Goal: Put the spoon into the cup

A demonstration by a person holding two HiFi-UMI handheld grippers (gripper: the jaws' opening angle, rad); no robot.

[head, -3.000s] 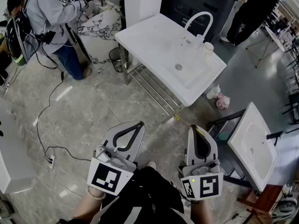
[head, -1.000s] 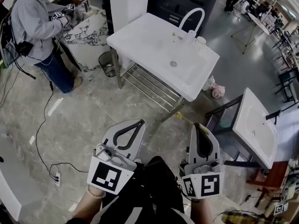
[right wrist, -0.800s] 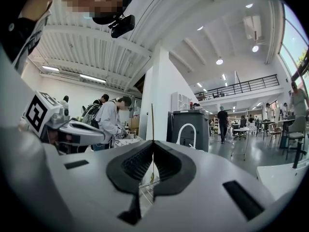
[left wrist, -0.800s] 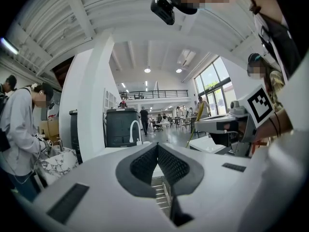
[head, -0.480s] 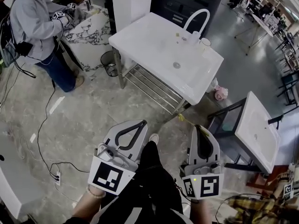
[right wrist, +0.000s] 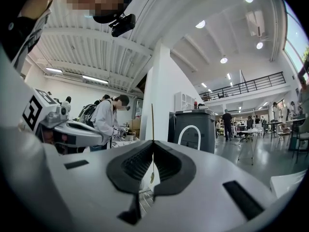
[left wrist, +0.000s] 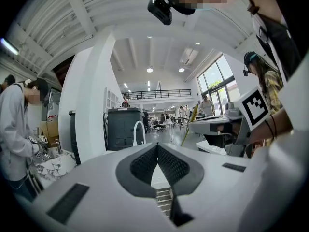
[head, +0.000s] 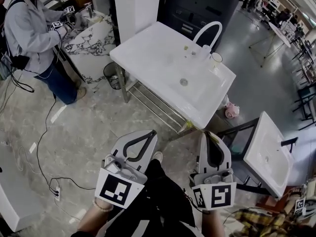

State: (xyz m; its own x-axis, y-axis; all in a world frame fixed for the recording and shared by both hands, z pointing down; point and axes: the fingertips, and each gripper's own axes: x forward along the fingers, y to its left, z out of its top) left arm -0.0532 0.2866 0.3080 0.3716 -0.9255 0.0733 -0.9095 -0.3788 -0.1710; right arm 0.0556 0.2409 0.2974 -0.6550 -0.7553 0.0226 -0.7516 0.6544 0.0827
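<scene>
A white sink table (head: 163, 58) with a curved white faucet (head: 205, 29) stands ahead across the floor. A pale cup (head: 216, 59) sits on its rim beside the faucet. My right gripper (head: 209, 136) is shut on a thin yellow spoon (head: 195, 128), whose handle juts forward past the tips. In the right gripper view the spoon (right wrist: 152, 122) rises as a thin rod from my right gripper (right wrist: 153, 142). My left gripper (head: 150, 134) is shut with nothing in it, its pads meeting in the left gripper view (left wrist: 157, 146). Both hang low, well short of the sink.
A person in a grey hoodie (head: 34, 31) works at a marble counter (head: 94, 38) at the left. A second white basin (head: 266, 147) on a dark frame stands at the right. A bin (head: 112, 69), floor cables (head: 44, 132) and a pink object (head: 232, 110) lie around the sink table.
The view has shifted a little and the sink table sits slightly nearer. Both grippers hold the same pose, the right one still shut on the spoon.
</scene>
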